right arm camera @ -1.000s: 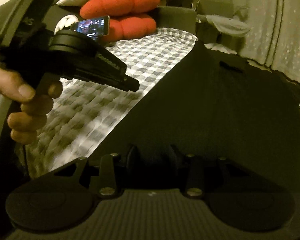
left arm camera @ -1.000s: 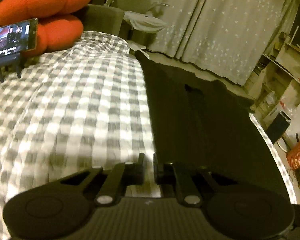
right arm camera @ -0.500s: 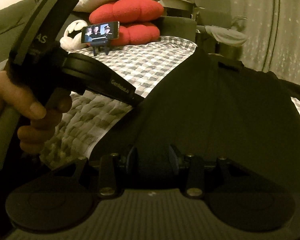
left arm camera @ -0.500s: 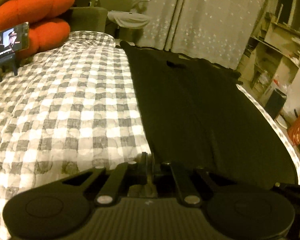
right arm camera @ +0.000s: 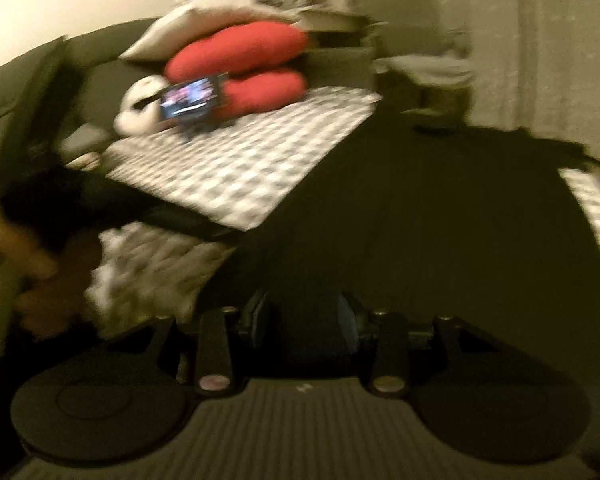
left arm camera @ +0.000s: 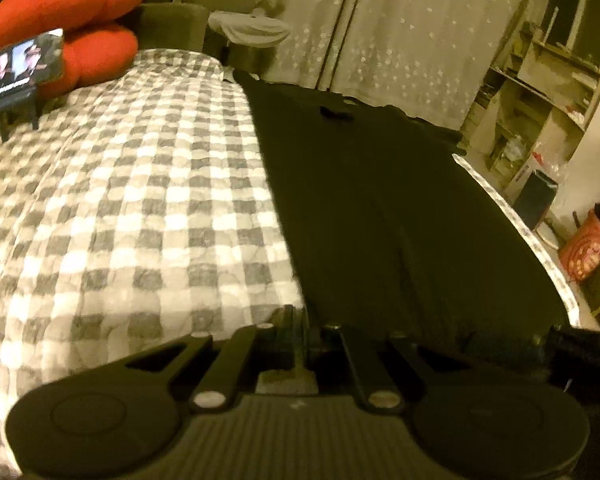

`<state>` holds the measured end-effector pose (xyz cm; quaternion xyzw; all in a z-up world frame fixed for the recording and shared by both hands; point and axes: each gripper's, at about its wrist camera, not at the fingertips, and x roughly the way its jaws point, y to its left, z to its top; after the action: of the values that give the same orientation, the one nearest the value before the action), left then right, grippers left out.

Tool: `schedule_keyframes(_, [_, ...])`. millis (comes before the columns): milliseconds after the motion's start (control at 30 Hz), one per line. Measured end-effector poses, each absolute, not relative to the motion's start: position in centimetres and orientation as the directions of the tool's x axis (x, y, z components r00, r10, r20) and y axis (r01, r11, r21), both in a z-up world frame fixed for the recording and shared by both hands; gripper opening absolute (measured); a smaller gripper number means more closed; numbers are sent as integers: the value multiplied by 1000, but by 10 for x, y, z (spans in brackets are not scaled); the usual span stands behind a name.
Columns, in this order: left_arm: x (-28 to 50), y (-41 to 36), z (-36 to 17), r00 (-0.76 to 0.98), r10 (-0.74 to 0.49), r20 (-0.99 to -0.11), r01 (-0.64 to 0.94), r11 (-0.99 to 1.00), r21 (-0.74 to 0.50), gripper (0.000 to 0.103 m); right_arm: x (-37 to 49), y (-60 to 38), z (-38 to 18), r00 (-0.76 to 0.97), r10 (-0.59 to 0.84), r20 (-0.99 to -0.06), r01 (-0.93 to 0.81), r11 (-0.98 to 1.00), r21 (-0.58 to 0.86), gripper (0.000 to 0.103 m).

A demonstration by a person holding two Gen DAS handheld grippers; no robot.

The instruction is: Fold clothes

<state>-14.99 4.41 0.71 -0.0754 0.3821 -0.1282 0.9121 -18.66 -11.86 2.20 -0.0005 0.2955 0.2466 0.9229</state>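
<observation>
black fabric, a dark garment (left arm camera: 380,208), lies spread flat along the right side of the checked bedspread (left arm camera: 140,200), its far end toward the curtain. it looks thin, limp and light, likely to sag and slide on itself, so the near hem corners seem the best hold. the left gripper (left arm camera: 306,320) has its fingers drawn narrow at the hem's left corner, seemingly pinching cloth. the right gripper (right arm camera: 304,312) stands with a wider gap, dark cloth between; the blur leaves its grip uncertain.
</observation>
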Motion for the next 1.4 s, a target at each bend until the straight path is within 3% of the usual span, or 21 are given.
schedule_keyframes(167, [-157, 56, 10, 664, -330, -671, 158, 939, -306, 3, -179, -140, 27, 757, 403, -513, -350, 915, 202, 42])
schedule_keyframes(400, [-167, 60, 9, 643, -414, -644, 188, 901, -391, 5, -179, -142, 22, 741, 420, -524, -357, 907, 222, 42])
schedule_keyframes(533, [-165, 52, 8, 635, -446, -630, 222, 887, -404, 28, -182, -138, 20, 689, 479, -544, -417, 876, 243, 42])
schedule_keyframes(600, [-163, 46, 6, 628, -440, -642, 228, 893, -389, 29, -186, -133, 16, 685, 470, -557, -424, 878, 220, 42])
schedule_keyframes(700, [-160, 39, 2, 625, -424, -656, 244, 904, -352, 24, -191, -133, 15, 680, 475, -559, -427, 876, 226, 42])
schedule_keyframes(733, [-159, 36, 1, 629, -405, -664, 239, 913, -330, 9, -192, -138, 14, 670, 491, -558, -418, 870, 263, 42])
schedule_keyframes(767, [-158, 36, 2, 629, -399, -667, 241, 916, -320, 4, -193, -143, 13, 660, 506, -556, -409, 862, 300, 42])
schedule_keyframes(867, [-159, 39, 3, 634, -397, -664, 244, 917, -316, 2, -204, -147, 4, 620, 524, -583, -403, 851, 336, 42])
schedule_keyframes(1067, [-162, 44, 5, 641, -399, -656, 242, 916, -321, 1, -220, -129, -5, 578, 487, -655, -447, 860, 245, 42])
schedule_keyframes(1300, [-162, 51, 1, 633, -409, -657, 224, 909, -351, 2, -207, -137, -23, 548, 464, -696, -340, 884, 322, 41])
schedule_keyframes(1333, [-162, 50, 1, 634, -408, -657, 229, 910, -345, 2, -207, -138, -23, 543, 485, -685, -346, 873, 344, 36])
schedule_keyframes(1367, [-163, 49, 1, 636, -404, -658, 236, 913, -333, 2, -208, -138, -24, 538, 505, -675, -351, 862, 366, 8])
schedule_keyframes(1400, [-164, 47, 1, 638, -400, -658, 242, 915, -322, 2, -207, -138, -25, 526, 517, -675, -349, 856, 382, 2])
